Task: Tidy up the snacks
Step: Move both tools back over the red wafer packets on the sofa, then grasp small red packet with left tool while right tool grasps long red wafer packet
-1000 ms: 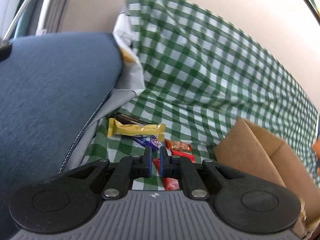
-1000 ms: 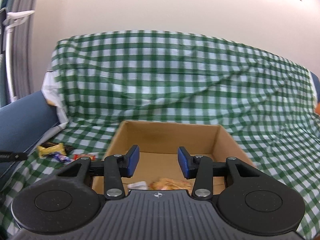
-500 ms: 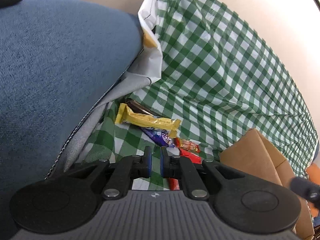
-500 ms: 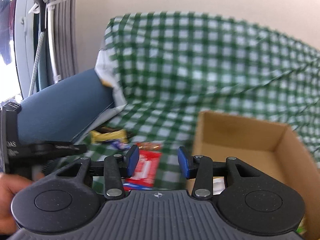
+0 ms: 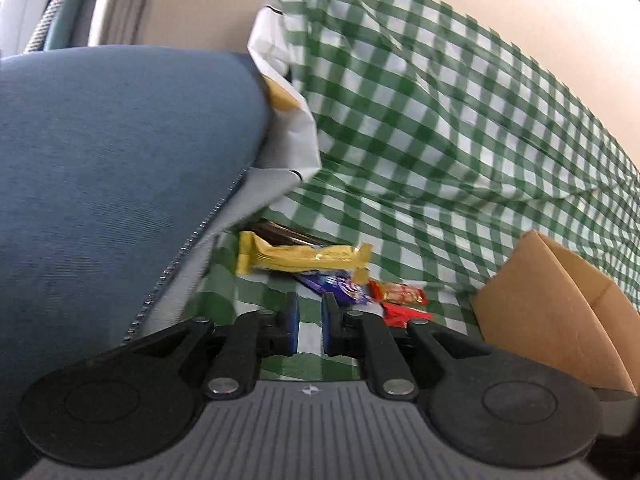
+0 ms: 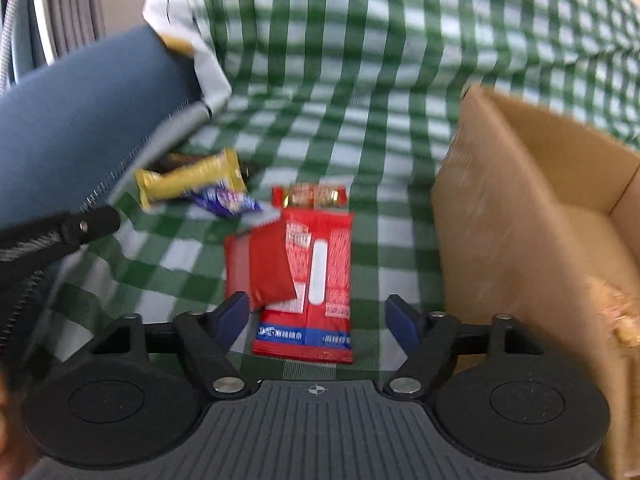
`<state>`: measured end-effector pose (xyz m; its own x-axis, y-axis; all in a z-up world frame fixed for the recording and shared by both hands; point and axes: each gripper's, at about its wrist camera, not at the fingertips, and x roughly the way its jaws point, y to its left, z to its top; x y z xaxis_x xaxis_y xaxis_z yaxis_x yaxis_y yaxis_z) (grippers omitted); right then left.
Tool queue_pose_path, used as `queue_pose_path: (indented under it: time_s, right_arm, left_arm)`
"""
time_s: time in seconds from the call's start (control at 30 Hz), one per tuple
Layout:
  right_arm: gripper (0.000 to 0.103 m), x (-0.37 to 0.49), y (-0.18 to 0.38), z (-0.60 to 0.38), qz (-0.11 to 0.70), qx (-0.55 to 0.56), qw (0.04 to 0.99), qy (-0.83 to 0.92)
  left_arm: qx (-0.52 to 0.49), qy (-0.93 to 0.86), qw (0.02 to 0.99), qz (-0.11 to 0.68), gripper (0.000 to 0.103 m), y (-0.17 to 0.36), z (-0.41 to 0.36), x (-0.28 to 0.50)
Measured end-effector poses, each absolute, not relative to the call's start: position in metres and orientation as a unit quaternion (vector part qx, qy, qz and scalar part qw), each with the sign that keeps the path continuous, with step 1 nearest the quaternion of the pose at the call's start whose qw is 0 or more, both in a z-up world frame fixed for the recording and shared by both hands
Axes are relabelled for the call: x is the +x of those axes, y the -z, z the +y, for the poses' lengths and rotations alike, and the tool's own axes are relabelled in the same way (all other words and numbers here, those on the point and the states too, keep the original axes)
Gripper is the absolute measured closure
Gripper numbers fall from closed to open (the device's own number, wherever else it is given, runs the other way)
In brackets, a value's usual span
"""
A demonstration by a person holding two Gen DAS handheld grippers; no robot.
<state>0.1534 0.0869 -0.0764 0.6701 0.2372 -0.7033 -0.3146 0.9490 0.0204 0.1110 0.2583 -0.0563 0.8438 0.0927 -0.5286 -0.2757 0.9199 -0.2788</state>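
Right gripper (image 6: 316, 318): jaws wide apart, just been opening, pads touching nothing. Large red snack packet (image 6: 316, 280) lies flat directly ahead and below, its near end between the open fingers; a smaller red pouch (image 6: 260, 268) overlaps its left side.

Left gripper (image 5: 308, 326): pinched nearly closed, nothing between the pads. Just beyond its tips: purple wrapped sweet (image 5: 336, 286), yellow wrapped bar (image 5: 300, 258) further out, a dark bar tucked behind that. Small red-and-gold candy (image 5: 400, 294) ahead and right.

Cardboard box (image 6: 520, 208) to the right of the right gripper, open-topped; some pale crinkly snack is visible inside near its close corner.

Handling, as judged: red packet looks light, thin, glossy film, likely slippery and floppy. It will sag if taken at one end. Best pinch across the short width near the sealed bottom edge, or mid-body, clear of the overlapping pouch. Contents may crush, so go gently.

Surface: green-and-white checked cloth (image 5: 440, 120) draped over soft, rumpled seating, so things may sink or slide. Blue cushion (image 5: 100, 180) left of both grippers. Plain pale wall behind.
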Motion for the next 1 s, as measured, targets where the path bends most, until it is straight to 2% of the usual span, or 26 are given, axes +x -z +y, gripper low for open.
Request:
queue_pose_path:
  time_s: [0.27,0.37,0.4,0.5,0.6,0.93,1.0]
  right_arm:
    - [0.022,0.174,0.108,0.096,0.404,-0.061,0.899,-0.159]
    - [0.025,0.178,0.109,0.098,0.401,-0.07,0.898,-0.167]
    - [0.033,0.178,0.106,0.097,0.401,-0.069,0.897,-0.171]
    - [0.047,0.177,0.103,0.1,0.395,-0.074,0.896,-0.19]
    - [0.054,0.175,0.104,0.101,0.39,-0.08,0.895,-0.201]
    - [0.057,0.134,0.092,0.073,0.4,-0.072,0.894,-0.187]
    - [0.057,0.124,0.09,0.068,0.407,-0.074,0.894,-0.172]
  left_arm:
    - [-0.224,-0.07,0.93,0.282,0.092,0.07,0.267,0.122]
    - [-0.228,-0.071,0.929,0.284,0.092,0.071,0.268,0.124]
    - [-0.228,-0.071,0.929,0.284,0.092,0.071,0.269,0.124]
    - [-0.23,-0.072,0.928,0.283,0.092,0.071,0.27,0.123]
    - [-0.236,-0.073,0.927,0.281,0.092,0.07,0.272,0.121]
    - [-0.234,-0.051,0.921,0.308,0.092,0.075,0.264,0.124]
    - [-0.224,-0.044,0.921,0.315,0.086,0.076,0.26,0.126]
